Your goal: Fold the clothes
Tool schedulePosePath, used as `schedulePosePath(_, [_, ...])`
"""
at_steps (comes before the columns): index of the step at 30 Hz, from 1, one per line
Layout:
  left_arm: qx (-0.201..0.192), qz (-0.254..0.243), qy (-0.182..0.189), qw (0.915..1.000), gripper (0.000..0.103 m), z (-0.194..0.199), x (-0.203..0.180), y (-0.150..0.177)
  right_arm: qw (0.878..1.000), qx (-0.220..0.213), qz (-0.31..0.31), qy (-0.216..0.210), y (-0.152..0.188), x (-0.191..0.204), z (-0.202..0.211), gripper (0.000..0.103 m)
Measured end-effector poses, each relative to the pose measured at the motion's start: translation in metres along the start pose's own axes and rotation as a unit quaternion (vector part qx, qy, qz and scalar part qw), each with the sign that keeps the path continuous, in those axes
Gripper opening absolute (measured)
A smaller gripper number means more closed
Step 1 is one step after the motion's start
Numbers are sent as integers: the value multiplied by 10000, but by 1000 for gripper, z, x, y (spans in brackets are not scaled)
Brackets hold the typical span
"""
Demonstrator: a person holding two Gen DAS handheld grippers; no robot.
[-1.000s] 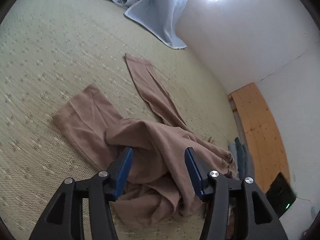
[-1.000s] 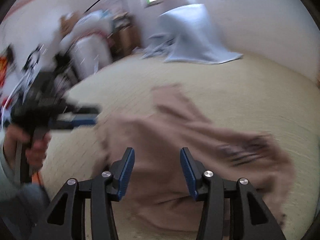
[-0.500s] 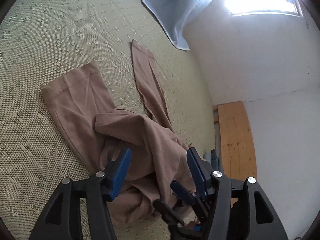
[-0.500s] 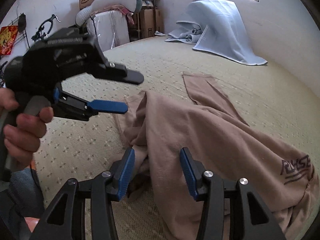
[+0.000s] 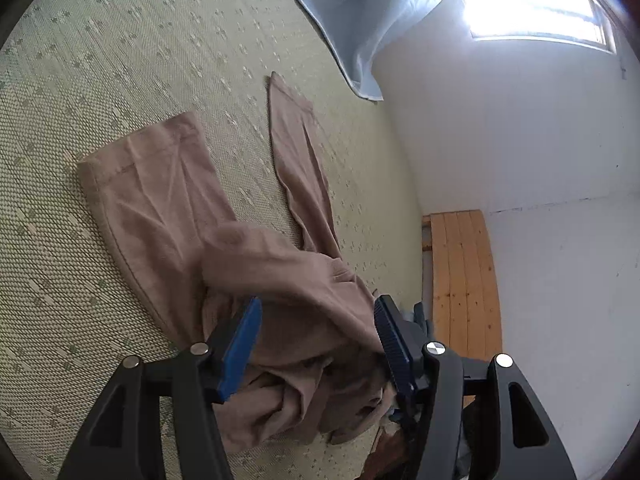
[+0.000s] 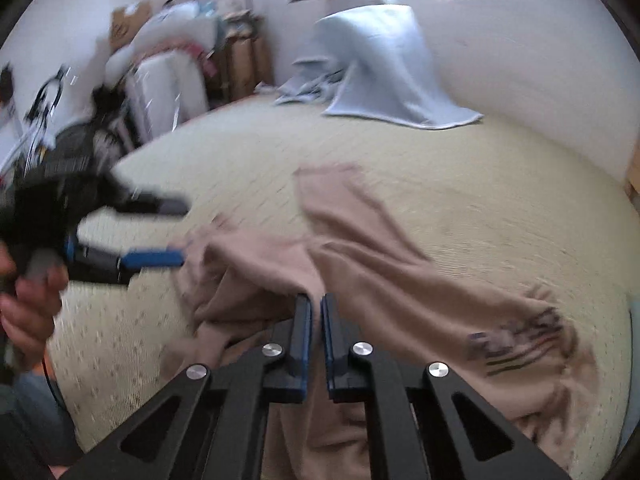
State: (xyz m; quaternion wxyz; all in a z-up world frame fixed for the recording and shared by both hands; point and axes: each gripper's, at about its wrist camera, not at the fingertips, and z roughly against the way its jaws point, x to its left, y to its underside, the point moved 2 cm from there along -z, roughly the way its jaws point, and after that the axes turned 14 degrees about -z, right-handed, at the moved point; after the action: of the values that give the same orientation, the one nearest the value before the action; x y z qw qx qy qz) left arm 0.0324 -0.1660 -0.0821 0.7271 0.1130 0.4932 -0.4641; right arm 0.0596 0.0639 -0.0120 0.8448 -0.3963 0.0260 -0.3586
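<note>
While the tan trousers (image 5: 160, 204) lie crumpled on the pale green woven mat (image 5: 120, 40), the left gripper (image 5: 316, 344) hangs over the bunched waist end with its blue-padded jaws spread wide, cloth showing between them but neither pad clearly pressing on it. In the left wrist view one trouser leg runs flat toward 10 o'clock with its hem square, the other leg stretches narrow toward 12 o'clock, and the heap of folds sits at 6 o'clock just under the gripper. A light blue blanket (image 5: 360, 20) lies on the mat at 1 o'clock below a bright window (image 5: 536, 4), and a wooden board (image 5: 464, 280) stands against the white wall at 4 o'clock.

In the right wrist view, which is blurred, the right gripper (image 6: 316, 312) has its jaws drawn narrow, almost together, pinching a ridge of the trousers (image 6: 400, 280) at the tips. The cloth spreads from the pinch toward 9 o'clock and toward 4 o'clock, where a dark printed logo (image 6: 516, 340) shows on the fabric. At 9 o'clock the left gripper (image 6: 176, 232) is seen from the side, jaws apart, held by a hand (image 6: 28, 308), its lower blue pad just beside the edge of the cloth. The blue blanket (image 6: 384, 68) drapes over something at 12 o'clock, and stacked household clutter (image 6: 160, 64) stands at 10 o'clock, too smeared to name
</note>
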Motion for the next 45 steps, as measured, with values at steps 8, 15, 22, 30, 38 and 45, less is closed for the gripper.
schedulePosePath(8, [237,-90,260,9993,63,-18,-14,7,9932,-837,-797,98,-20,-40,51,3])
schedulePosePath(15, [505,-295,303,9978,63,-34,-27,19,9843,-1043,-1425,81,-27,-72,73,3])
schedulePosePath(22, [834,-563,231,9947,63,-52,-37,40,9792,-964,-1786,31,-24,-91,75,3])
schedulePosePath(30, [739,-1012,171,9920,32,-45,-55,45,9792,-901,-1818,-3,-21,-93,75,4])
schedulePosePath(38, [111,-1358,367,9900,3,-7,-70,26,9810,-793,-1773,2,-19,-92,74,6])
schedulePosePath(45, [-489,-1327,607,9881,2,3,-86,6,9833,-649,-1698,28,-15,-91,69,6])
